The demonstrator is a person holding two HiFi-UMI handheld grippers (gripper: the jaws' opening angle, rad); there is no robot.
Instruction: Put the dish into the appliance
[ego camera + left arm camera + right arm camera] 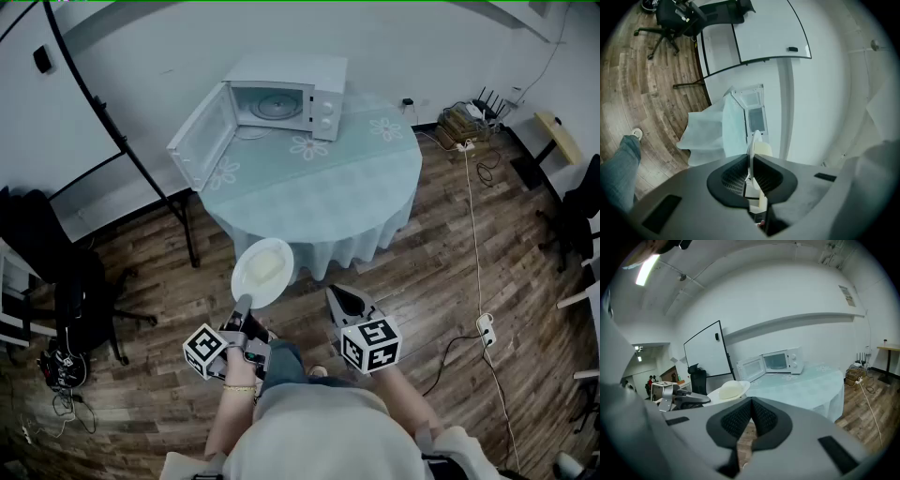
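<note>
While the jaws of our left gripper pinch the near rim of the dish, it lies face up over the floor, reaching toward the near edge of the table. The jaws of our right gripper are pressed together, empty. At the far edge, the microwave faces us, its door swung wide to the left.

Right hand-held gripper: we see its jaws pressed together, with nothing between them.
Microwave: our landmark, with its door standing open on its left side.
Surface: pale cloth, directly under the microwave.
Dish: left of the microwave and nearer us, carrying a pale mound.
Left hand-held gripper: further left of the microwave, its tip at the dish's rim.
Whiteboard: on the wall, left of the microwave.
</note>
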